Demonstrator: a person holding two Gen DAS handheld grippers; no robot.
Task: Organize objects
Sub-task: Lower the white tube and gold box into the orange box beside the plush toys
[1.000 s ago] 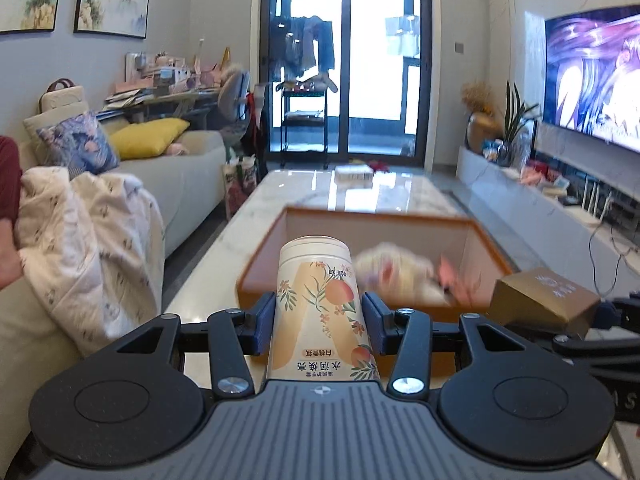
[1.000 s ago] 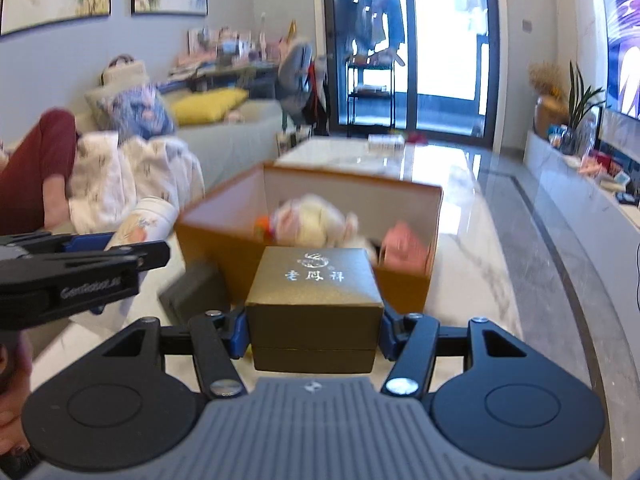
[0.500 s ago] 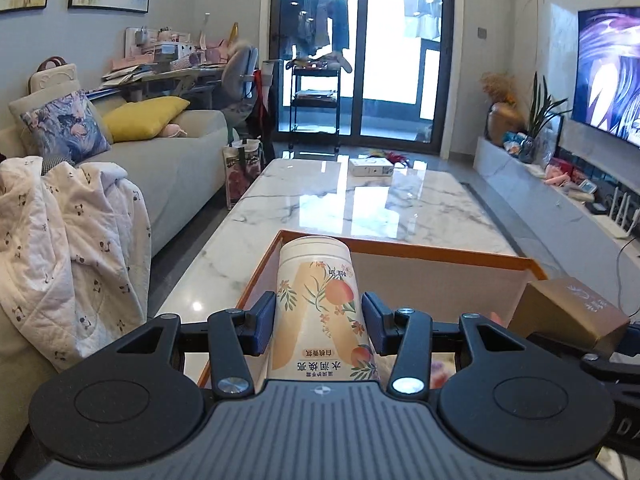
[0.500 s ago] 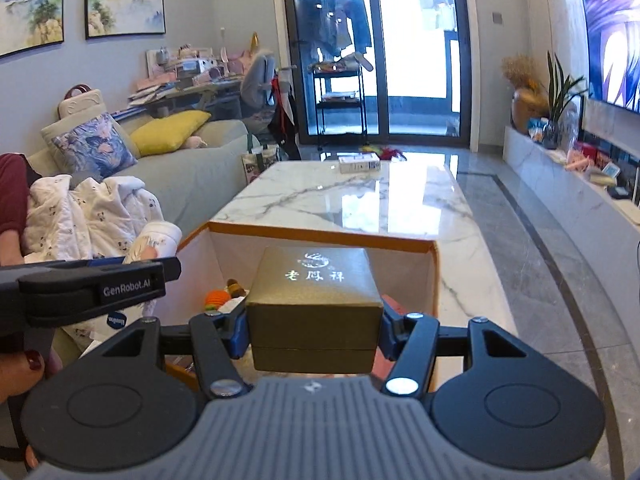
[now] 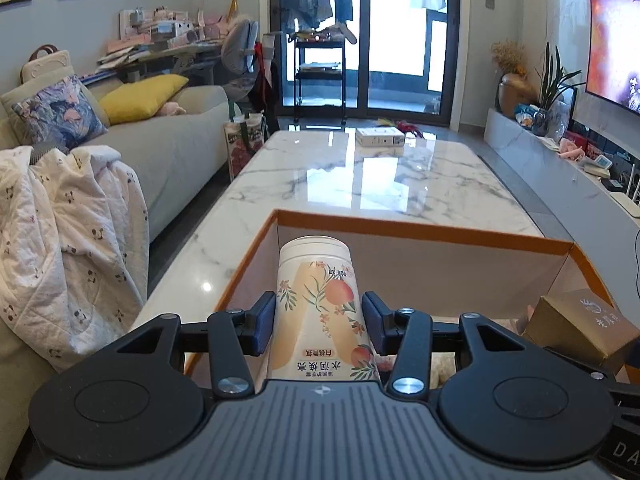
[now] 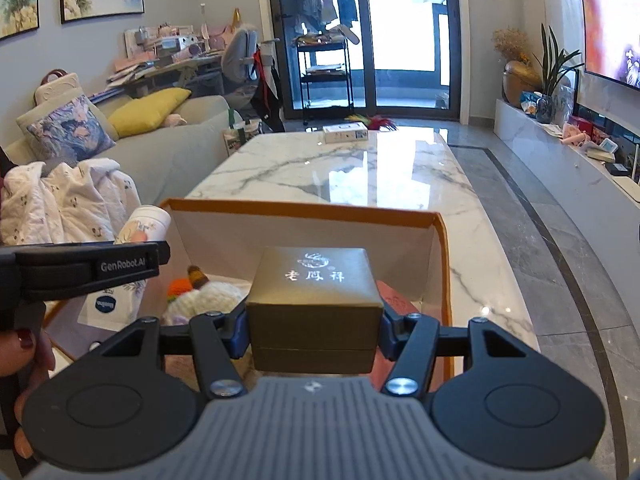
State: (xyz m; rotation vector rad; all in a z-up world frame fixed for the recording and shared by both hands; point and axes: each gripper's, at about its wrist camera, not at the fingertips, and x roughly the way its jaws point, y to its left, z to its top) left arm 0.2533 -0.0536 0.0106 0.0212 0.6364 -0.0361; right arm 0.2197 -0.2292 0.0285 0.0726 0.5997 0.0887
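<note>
i am gripping the peach-print bottle (image 5: 318, 308) in my left gripper (image 5: 319, 322), blue pads pressing on both of its sides, bottle pointing forward and away from me. my right gripper (image 6: 314, 320) is clenching the olive gift box (image 6: 314, 292) across its side walls, lid facing up.

both loads are hanging over the orange-rimmed box (image 5: 420, 234), which is sitting on the marble table (image 5: 380, 176) directly ahead of and below both tools. in the right wrist view the left gripper is showing just to the left of my right one, with its bottle over the box's left side. under the gift box, to its left, a knitted toy (image 6: 208, 294) is lying inside; something pink is lying to the right, too hidden to name.

step in hand, as i judge it: the placing step, both items over the box, neither set down yet.

next move, my reading: lowering each tool into free floor space, bottle toward the left wall, gift box clear of the toy, then loosening the pads only once each item is resting.
</note>
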